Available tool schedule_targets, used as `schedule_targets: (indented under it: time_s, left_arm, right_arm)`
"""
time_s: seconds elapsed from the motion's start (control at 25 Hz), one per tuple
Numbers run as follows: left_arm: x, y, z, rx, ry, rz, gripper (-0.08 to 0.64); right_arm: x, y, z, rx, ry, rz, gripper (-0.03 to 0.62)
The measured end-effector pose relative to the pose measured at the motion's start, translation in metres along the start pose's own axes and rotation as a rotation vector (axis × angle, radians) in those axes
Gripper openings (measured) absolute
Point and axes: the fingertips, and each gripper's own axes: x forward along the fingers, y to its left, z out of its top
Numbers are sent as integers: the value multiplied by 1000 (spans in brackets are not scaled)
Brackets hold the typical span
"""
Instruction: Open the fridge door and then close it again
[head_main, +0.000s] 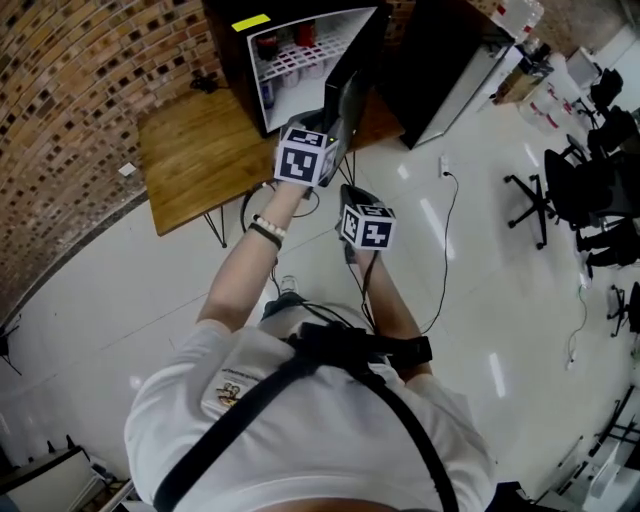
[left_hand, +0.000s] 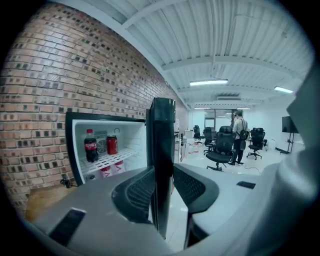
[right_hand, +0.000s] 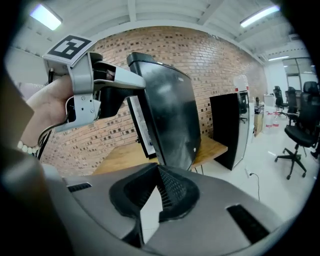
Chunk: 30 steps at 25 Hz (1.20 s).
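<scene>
The left gripper (left_hand: 164, 192) has its ribbed pads (left_hand: 141, 192) clamped on the free edge of the fridge door (left_hand: 163, 130). The door stands open and is seen edge-on there, so neither of its faces shows. The right gripper (right_hand: 159, 176) is pressed closed on nothing, near the door's glossy dark face. In the head view both sets of fingertips are lost against the black door. The fridge (left_hand: 71, 150) sits on a wooden table (head_main: 190, 160) against a brick wall (left_hand: 55, 70). A bottle (left_hand: 90, 146) and a can (left_hand: 112, 144) stand on its wire shelf; the items below are half cut off. A glossy white floor (head_main: 110, 300) runs out to office chairs (left_hand: 222, 147).
</scene>
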Motion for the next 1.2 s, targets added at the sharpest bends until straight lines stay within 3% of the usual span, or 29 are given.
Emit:
schedule_targets:
  time_s: [0.48,1.2]
  left_arm:
    - [35,-124,10,28,-11,-157,84]
    - [112,-225,30,53,-16,-346,48]
  right_arm:
    - [-76,-79,-6,71,-58,-110,15]
    - [-134,-164,11,182,-159,-301,15]
